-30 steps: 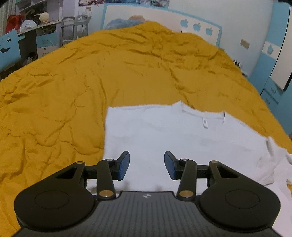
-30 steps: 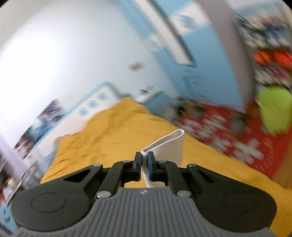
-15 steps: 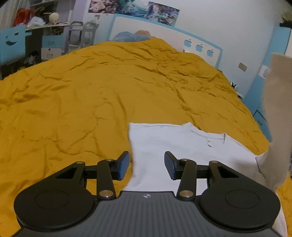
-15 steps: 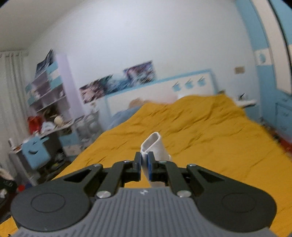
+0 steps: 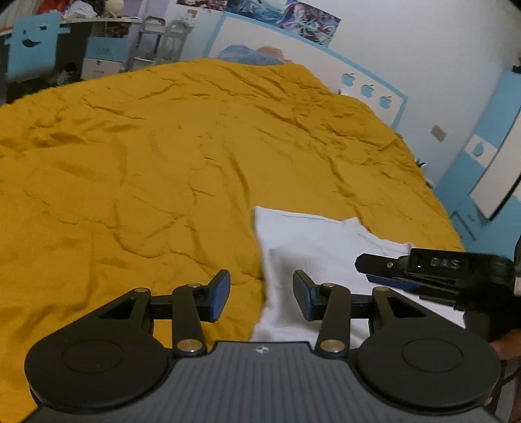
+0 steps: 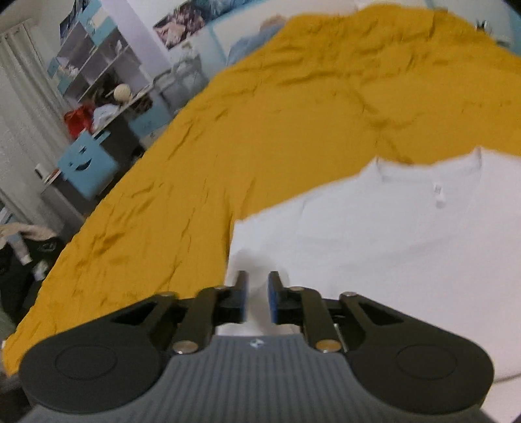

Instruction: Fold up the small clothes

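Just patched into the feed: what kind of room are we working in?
A bedroom, likely a child's: a bed under a mustard-yellow cover, a blue-trimmed headboard with apple cutouts, and a cluttered desk.

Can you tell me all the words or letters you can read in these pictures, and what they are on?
"DAS": raised letters on the black body of the right gripper, in the left wrist view, slightly blurred.
The neck tag of the white T-shirt: too small to read.
The wall posters: no readable words.
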`<state>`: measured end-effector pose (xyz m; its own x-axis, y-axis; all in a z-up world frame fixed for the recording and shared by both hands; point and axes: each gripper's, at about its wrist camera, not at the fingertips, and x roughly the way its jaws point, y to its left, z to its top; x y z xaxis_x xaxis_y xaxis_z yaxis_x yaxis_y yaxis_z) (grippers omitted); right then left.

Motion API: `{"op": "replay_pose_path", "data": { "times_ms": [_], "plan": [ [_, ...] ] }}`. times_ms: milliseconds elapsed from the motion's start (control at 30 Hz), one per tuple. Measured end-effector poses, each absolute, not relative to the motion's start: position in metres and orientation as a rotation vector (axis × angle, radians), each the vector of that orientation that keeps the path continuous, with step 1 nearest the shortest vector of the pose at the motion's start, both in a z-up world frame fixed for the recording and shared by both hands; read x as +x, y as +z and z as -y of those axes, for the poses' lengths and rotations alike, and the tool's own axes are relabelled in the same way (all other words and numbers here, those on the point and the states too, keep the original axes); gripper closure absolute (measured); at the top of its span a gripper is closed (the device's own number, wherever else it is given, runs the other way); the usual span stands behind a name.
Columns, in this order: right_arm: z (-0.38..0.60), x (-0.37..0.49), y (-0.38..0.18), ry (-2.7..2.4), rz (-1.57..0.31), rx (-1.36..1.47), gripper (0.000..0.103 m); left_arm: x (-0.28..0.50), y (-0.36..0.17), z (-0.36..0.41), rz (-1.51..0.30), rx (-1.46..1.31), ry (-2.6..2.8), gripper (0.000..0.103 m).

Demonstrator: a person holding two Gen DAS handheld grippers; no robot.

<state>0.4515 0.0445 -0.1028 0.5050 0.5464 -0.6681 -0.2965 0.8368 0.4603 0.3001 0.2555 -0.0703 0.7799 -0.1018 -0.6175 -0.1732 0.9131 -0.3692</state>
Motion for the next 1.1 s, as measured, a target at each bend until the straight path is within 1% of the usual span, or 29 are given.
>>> {"op": "replay_pose_path", "data": {
  "times_ms": [33, 233, 333, 467, 533, 600, 733, 800, 833, 900, 933, 967, 1100],
  "plan": [
    [-0.036, 0.45, -0.101, 0.537, -0.894, 0.313, 0.067, 0.302, -0.072, -0.255, -0.679, -0.442, 0.026, 0.051],
    [0.041, 0.429, -0.087, 0.541, -0.834, 0.291, 0.061, 0.325, -0.085, -0.246, -0.695, -0.499, -0.061, 0.051],
    [0.099, 0.425, -0.083, 0.449, -0.819, 0.226, 0.06, 0.344, -0.098, -0.244, -0.738, -0.491, -0.03, 0.051],
    [0.181, 0.432, -0.095, 0.255, -0.821, 0.183, 0.06, 0.363, -0.107, -0.24, -0.756, -0.46, -0.009, 0.051],
    [0.22, 0.44, -0.1, 0.165, -0.821, 0.211, 0.061, 0.371, -0.109, -0.239, -0.757, -0.447, -0.009, 0.054],
    [0.253, 0.454, -0.108, 0.107, -0.821, 0.255, 0.06, 0.377, -0.109, -0.237, -0.753, -0.436, 0.007, 0.055],
    [0.289, 0.489, -0.126, 0.076, -0.811, 0.338, 0.061, 0.388, -0.111, -0.232, -0.749, -0.429, 0.019, 0.055],
    [0.297, 0.509, -0.137, 0.06, -0.818, 0.37, 0.061, 0.393, -0.113, -0.229, -0.761, -0.418, 0.012, 0.067],
    [0.301, 0.518, -0.142, 0.056, -0.822, 0.385, 0.066, 0.395, -0.114, -0.228, -0.766, -0.411, 0.013, 0.068],
    [0.307, 0.534, -0.156, 0.055, -0.839, 0.431, 0.074, 0.398, -0.116, -0.227, -0.765, -0.402, 0.026, 0.08],
    [0.303, 0.541, -0.159, 0.065, -0.848, 0.44, 0.09, 0.398, -0.116, -0.228, -0.76, -0.407, 0.023, 0.082],
    [0.303, 0.544, -0.161, 0.08, -0.852, 0.428, 0.103, 0.399, -0.116, -0.229, -0.753, -0.41, 0.022, 0.085],
    [0.301, 0.54, -0.143, 0.097, -0.76, 0.386, 0.103, 0.4, -0.112, -0.23, -0.726, -0.42, 0.009, 0.086]
  ]
}}
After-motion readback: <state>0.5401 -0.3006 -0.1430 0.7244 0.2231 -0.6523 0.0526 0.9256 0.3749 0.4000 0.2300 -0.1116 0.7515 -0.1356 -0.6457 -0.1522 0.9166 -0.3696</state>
